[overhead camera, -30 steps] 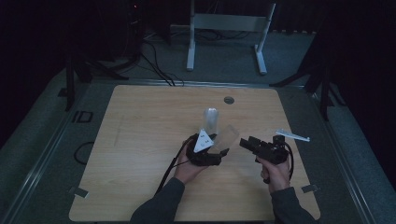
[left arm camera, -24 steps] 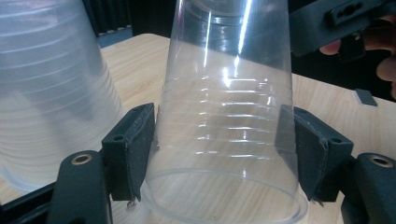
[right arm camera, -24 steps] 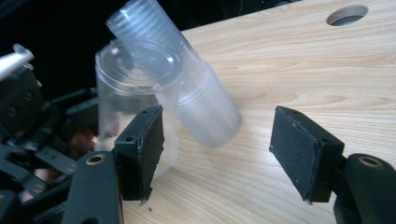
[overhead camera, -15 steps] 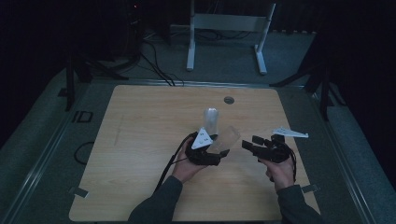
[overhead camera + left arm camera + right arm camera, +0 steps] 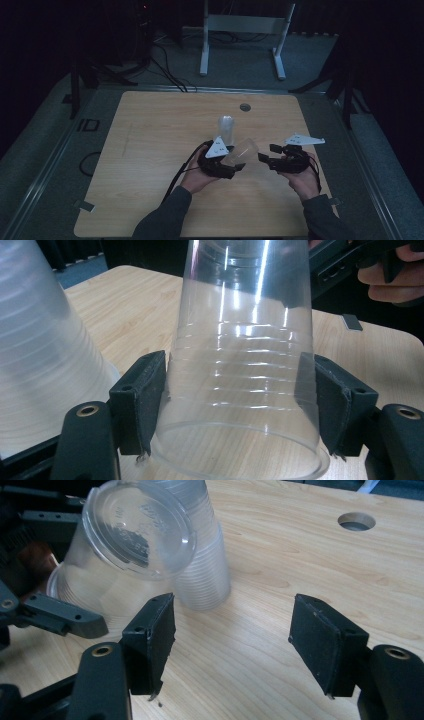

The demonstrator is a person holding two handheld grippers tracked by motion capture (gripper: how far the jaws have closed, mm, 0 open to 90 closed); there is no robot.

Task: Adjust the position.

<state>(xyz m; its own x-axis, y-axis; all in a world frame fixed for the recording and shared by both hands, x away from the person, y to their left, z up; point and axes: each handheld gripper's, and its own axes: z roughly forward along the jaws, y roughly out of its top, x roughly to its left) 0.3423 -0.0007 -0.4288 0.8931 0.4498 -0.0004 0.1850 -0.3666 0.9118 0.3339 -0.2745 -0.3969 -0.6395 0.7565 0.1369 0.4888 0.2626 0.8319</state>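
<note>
Cup [image 5: 240, 365] clamped near its rim in left gripper [image 5: 235, 166], lying sideways above the table [image 5: 150, 150], base toward right gripper [image 5: 264, 159]. Right gripper is open, nothing between its pads. Cup stack [image 5: 226, 129] stands upright just behind.

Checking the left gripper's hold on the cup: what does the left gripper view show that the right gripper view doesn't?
Left gripper view: both pads pressed on the clear plastic cup near its rim.

Right gripper view: the cup's closed base, the round hole in the table, the right gripper open and empty.

Both: the held cup, the stack of cups and the wooden table.
</note>
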